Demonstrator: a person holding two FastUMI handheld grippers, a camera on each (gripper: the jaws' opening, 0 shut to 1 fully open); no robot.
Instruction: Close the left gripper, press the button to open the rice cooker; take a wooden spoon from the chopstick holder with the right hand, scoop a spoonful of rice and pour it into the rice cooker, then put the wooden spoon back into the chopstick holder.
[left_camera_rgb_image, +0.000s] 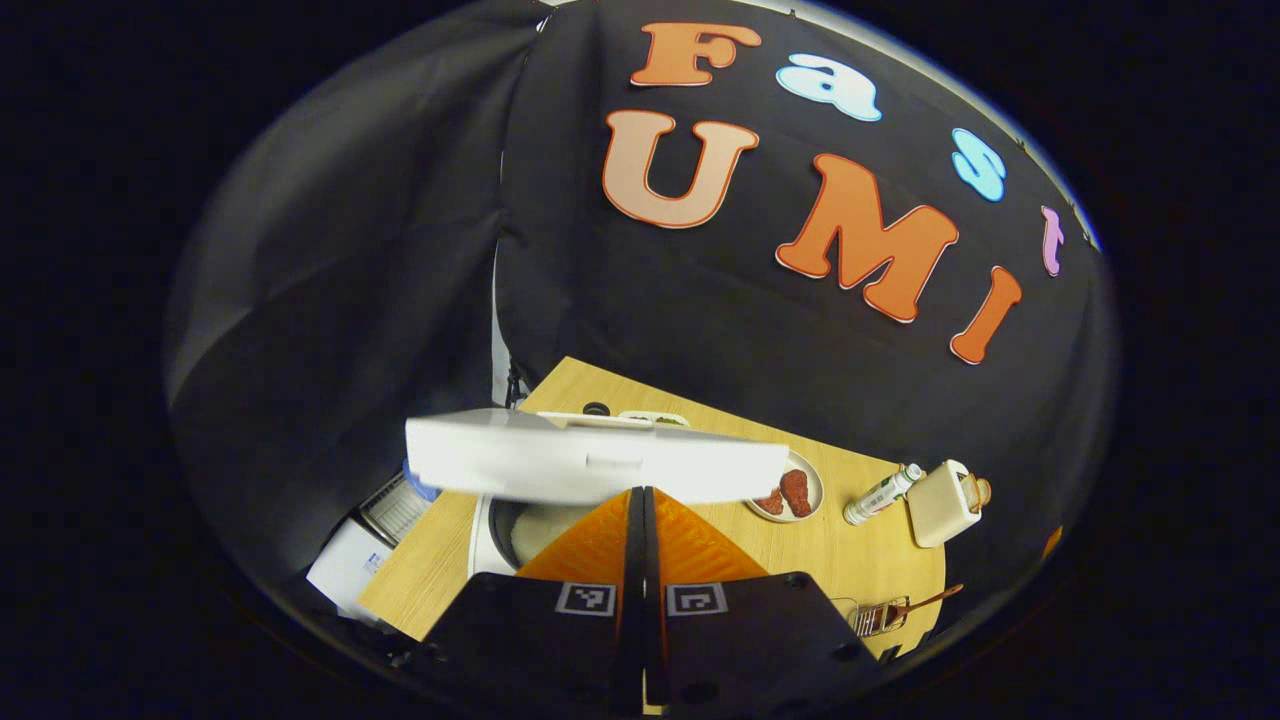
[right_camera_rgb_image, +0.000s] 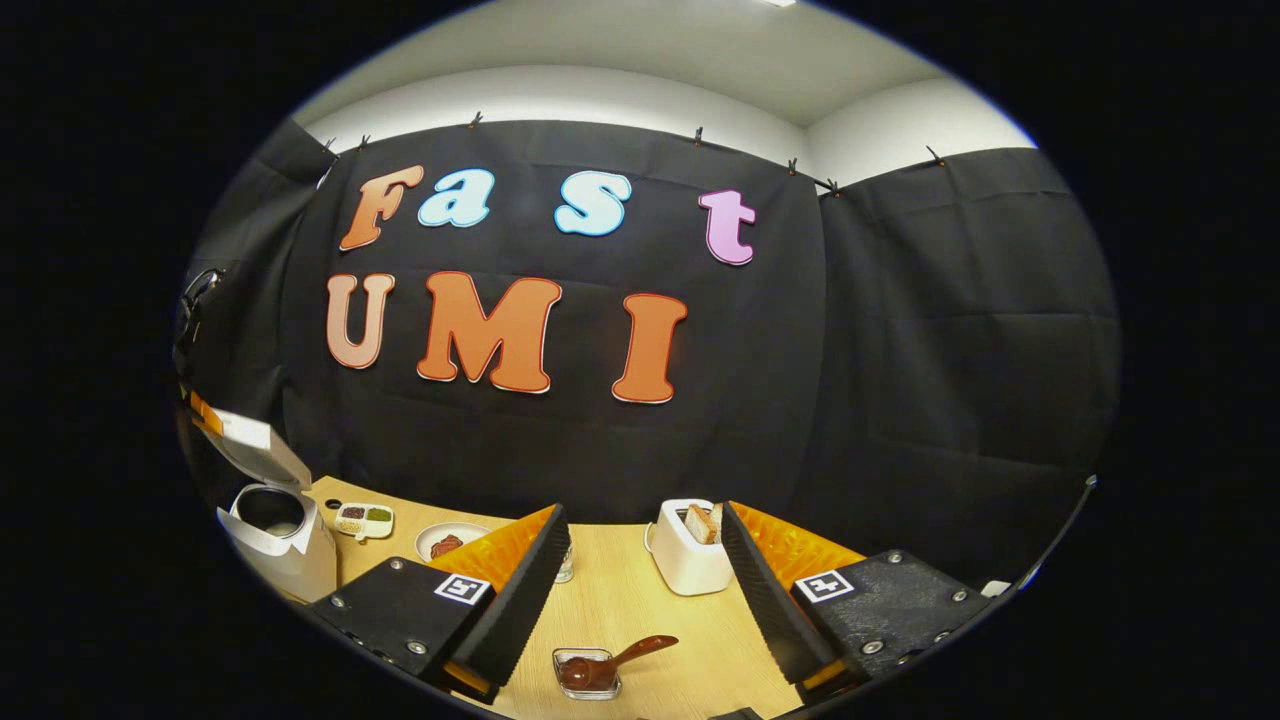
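Observation:
The white rice cooker (left_camera_rgb_image: 492, 535) stands at the table's left end. Its lid (left_camera_rgb_image: 590, 470) is raised and blurred, and the inner pot (left_camera_rgb_image: 535, 525) shows under it. My left gripper (left_camera_rgb_image: 645, 492) is shut with nothing in it, its tips just below the lid's front edge. In the right gripper view the rice cooker (right_camera_rgb_image: 280, 545) sits far left with its lid (right_camera_rgb_image: 255, 445) tilted up. The wooden spoon (right_camera_rgb_image: 640, 650) lies in a small holder (right_camera_rgb_image: 587, 672) near the table's front edge, below my right gripper (right_camera_rgb_image: 642, 515), which is open and empty. The wooden spoon (left_camera_rgb_image: 925, 603) also shows at the left gripper view's lower right.
A white toaster (right_camera_rgb_image: 685, 560) with bread stands on the wooden table (right_camera_rgb_image: 620, 600) between my right gripper's fingers. A plate of red food (right_camera_rgb_image: 450, 543), a small divided dish (right_camera_rgb_image: 363, 519) and a bottle (left_camera_rgb_image: 882, 493) are spread between cooker and toaster.

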